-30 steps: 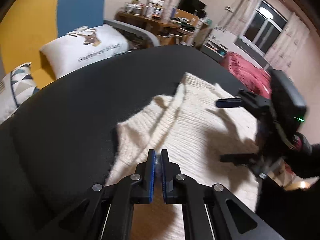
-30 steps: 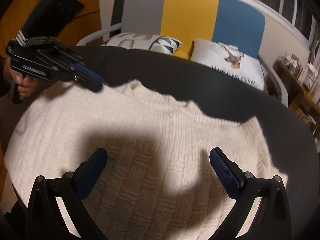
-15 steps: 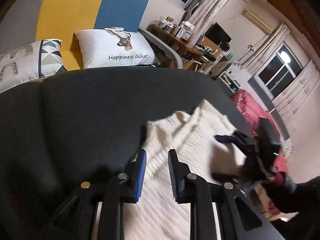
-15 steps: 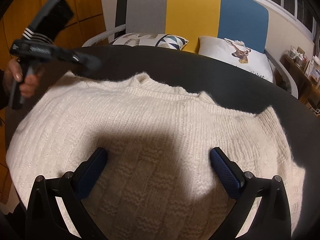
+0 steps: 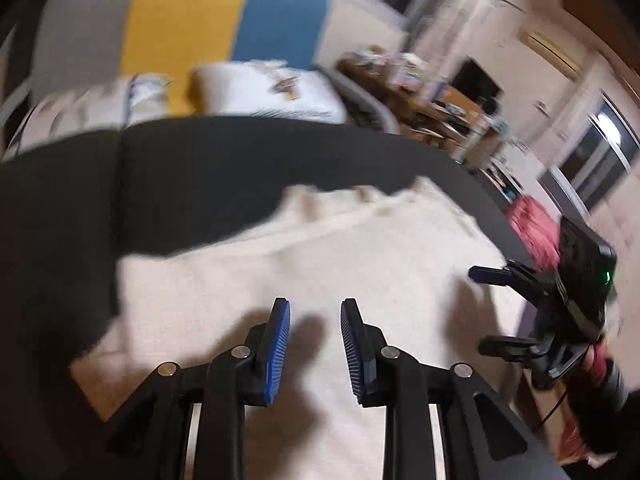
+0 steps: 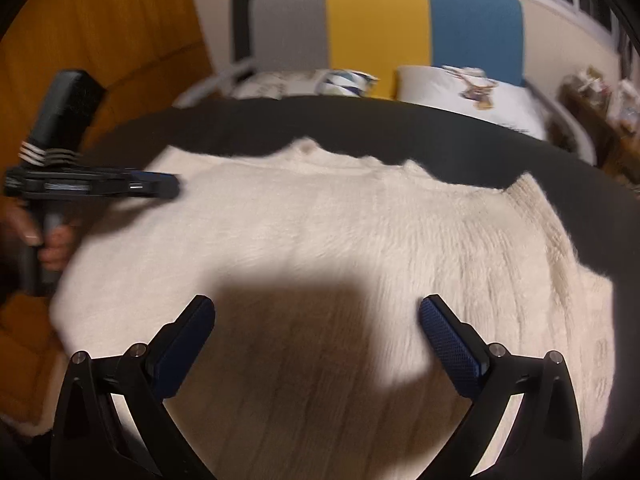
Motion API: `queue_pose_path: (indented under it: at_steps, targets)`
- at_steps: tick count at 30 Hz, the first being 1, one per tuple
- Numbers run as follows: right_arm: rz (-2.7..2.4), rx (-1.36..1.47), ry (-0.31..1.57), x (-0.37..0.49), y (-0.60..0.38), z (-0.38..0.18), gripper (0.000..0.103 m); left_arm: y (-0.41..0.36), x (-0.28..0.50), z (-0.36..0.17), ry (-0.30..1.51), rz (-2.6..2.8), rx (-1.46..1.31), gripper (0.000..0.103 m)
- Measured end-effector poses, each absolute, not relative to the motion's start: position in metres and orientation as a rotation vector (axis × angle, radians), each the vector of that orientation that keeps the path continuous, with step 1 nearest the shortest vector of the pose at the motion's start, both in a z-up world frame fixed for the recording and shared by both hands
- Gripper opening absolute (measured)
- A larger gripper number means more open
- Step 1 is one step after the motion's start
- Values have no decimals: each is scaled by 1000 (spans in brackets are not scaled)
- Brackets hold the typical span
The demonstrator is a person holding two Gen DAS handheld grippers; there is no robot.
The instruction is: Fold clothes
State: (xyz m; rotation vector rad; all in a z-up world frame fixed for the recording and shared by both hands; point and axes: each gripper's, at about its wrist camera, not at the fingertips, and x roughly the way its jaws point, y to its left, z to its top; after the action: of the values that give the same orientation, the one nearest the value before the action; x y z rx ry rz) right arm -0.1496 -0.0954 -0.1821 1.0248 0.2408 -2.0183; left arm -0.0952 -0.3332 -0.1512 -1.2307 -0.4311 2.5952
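Note:
A cream knit sweater (image 5: 328, 264) (image 6: 320, 220) lies spread flat on a black round surface (image 5: 200, 168) (image 6: 400, 128), its neckline toward the far side. My left gripper (image 5: 315, 304) hovers over the sweater's left part; its jaws are opening and nothing is between them. In the right wrist view the left gripper (image 6: 160, 184) shows edge-on at the sweater's left shoulder, held by a hand (image 6: 52, 240). My right gripper (image 6: 316, 306) stands wide open above the sweater's lower middle, with nothing between its pads. The right gripper (image 5: 494, 312) also appears at the sweater's right edge.
Behind the surface stands a sofa with a grey, yellow and blue back (image 6: 376, 16) and printed pillows (image 6: 464, 88) (image 5: 264, 88). A cluttered desk (image 5: 420, 92) and a red blanket (image 5: 532, 224) are at the right. Wooden panelling (image 6: 100, 40) is at the left.
The left jaws went from shut to partly open, and the left gripper swung over the sweater. The sweater's bunched left side now lies flat. The right gripper stayed wide open and shifted slightly.

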Motion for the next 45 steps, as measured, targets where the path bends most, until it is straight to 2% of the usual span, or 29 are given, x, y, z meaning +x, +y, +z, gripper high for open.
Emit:
queue_pose_path:
  at_steps: [4,8,12,16,20,27,29,32,35,38,42,45]
  targets:
    - [-1797,1033,39,-146,-11,-167,103,-264,-101,-132,-221,2521,-1122,27]
    - [-1718,1068,-63,-159,87,-155,103,-210,-119,-128,-152,2426,-1046,27]
    - [-1742,1133,-72,-194,140,-158,103,-166,-144,-138,-125,2328,-1067,27]
    - [-1601,1166,-112,-225,138,-178,103,-147,-161,-160,-98,2254,-1148,27]
    - [-1445,1204,-63,-236,115,-198,103,-142,-164,-177,-58,2185,-1214,27]
    - [-1189,1203,-57,-233,91,-201,103,-147,-157,-192,-46,2108,-1238,26]
    - [-1100,1225,-50,-228,85,-202,103,-149,-154,-193,-5,2089,-1256,23]
    - [-954,1214,75,-203,67,-183,103,-147,-147,-193,65,2063,-1279,20]
    - [-951,1270,336,-175,52,-185,103,-137,-148,-186,101,2070,-1274,22]
    - [-967,1312,345,-177,53,-199,103,-114,-152,-171,102,2037,-1176,24]
    - [-1066,1275,170,-199,61,-190,103,-78,-163,-162,136,1969,-1067,25]
    - [-1069,1247,123,-202,59,-190,103,-63,-178,-177,149,1952,-1085,25]
